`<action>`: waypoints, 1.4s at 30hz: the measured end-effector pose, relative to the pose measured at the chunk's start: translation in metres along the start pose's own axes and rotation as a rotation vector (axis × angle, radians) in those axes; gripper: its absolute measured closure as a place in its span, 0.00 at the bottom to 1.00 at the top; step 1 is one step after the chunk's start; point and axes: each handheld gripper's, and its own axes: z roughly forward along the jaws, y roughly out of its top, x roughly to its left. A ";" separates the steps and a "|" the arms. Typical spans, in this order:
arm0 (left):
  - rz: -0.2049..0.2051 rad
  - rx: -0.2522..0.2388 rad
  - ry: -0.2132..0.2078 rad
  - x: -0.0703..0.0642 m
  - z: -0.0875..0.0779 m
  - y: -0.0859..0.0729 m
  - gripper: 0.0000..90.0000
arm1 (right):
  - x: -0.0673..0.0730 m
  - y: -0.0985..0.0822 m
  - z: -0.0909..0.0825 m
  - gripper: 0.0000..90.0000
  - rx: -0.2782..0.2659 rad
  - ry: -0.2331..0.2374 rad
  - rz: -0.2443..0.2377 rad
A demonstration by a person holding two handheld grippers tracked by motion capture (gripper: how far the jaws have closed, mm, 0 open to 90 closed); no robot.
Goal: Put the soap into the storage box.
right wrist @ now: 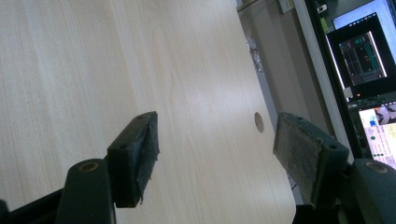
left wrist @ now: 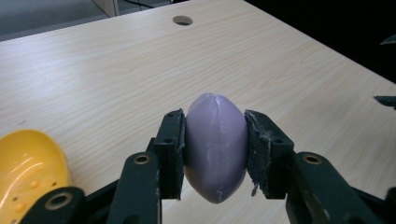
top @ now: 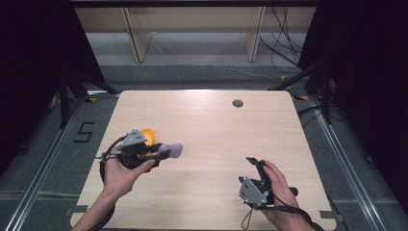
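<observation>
Both jaws of the left gripper [left wrist: 215, 154] clamp purple soap [left wrist: 215, 147]; right gripper [right wrist: 215, 154] gapes wide.

Table [top: 216, 144]: pale wood-grain top, smooth, satin sheen w/ soft glare near the far edge; looks like laminate.

Purple soap [left wrist: 215, 147]: waxy, matt-to-satin, smooth w/ a raised mould seam down the middle, faint scuffs.

Yellow dish [left wrist: 28, 172]: glossy moulded plastic, small raised bumps inside.

Left gripper [left wrist: 215, 154]: black matt plastic arms, brass-look rivets; pads [left wrist: 259, 154] rough, foam/rubber-like, frayed w/ whitish residue at edges.

Right gripper [right wrist: 215, 154]: same matt black plastic; pads [right wrist: 296, 149] grainy, worn grey. Grey plate on top, seen from the high view, looks like matt metal.

Floor [top: 43, 144]: dull grey, carpet-like.
</observation>
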 end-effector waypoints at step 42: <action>-0.057 -0.082 0.281 0.029 -0.016 -0.009 0.65 | -0.002 -0.004 0.001 0.35 0.011 -0.001 -0.020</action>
